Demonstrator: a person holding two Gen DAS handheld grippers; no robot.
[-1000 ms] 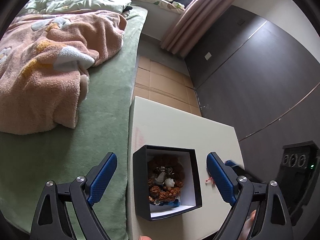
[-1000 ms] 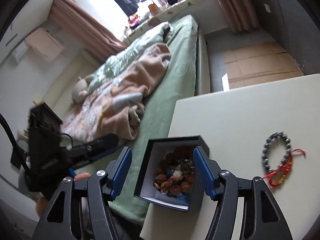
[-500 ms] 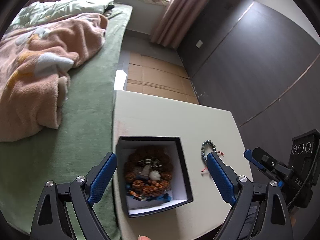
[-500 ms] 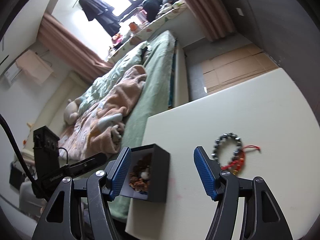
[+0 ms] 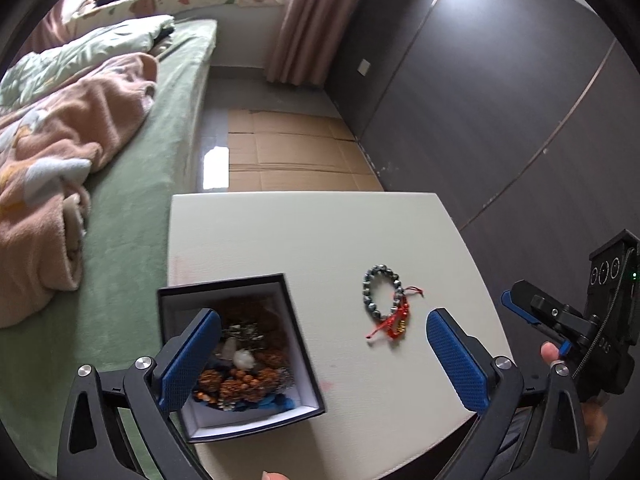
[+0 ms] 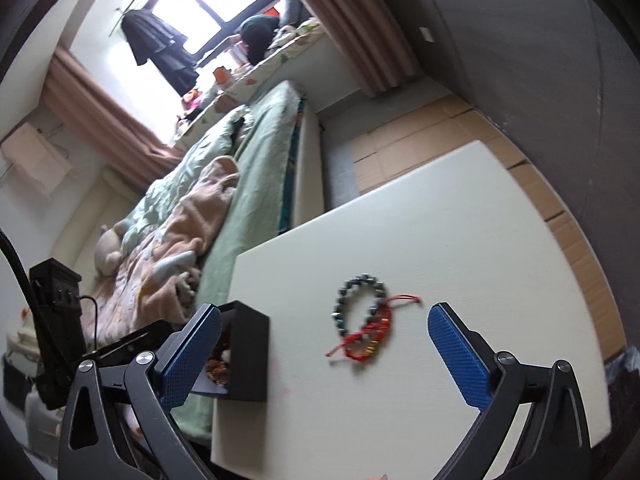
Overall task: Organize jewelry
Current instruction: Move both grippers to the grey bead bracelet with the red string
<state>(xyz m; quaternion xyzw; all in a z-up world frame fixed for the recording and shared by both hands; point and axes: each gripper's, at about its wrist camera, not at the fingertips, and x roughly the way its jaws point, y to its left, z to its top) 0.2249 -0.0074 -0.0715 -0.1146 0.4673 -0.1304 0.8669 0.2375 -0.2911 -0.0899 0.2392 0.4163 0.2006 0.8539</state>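
A black box (image 5: 296, 344) with a white lining stands open at the near left corner of the cream table (image 5: 320, 236); brown bead jewelry (image 5: 244, 380) fills it. A grey bead bracelet (image 5: 370, 294) and a red cord bracelet (image 5: 396, 322) lie together on the table right of the box. My left gripper (image 5: 324, 356) is open and empty above the box's right side. My right gripper (image 6: 324, 352) is open and empty, just in front of the grey bracelet (image 6: 344, 304) and red bracelet (image 6: 368, 338); the box (image 6: 248, 354) is at its left finger.
A bed with a green sheet (image 5: 132, 216) and a pink blanket (image 5: 60, 152) runs along the table's left edge. Flattened cardboard (image 5: 288, 156) covers the floor beyond the table. A dark wall (image 5: 500, 100) stands to the right.
Both grippers have swung right. The box has slid toward the left of both views and the two bracelets have come between the fingers. Both grippers stay open.
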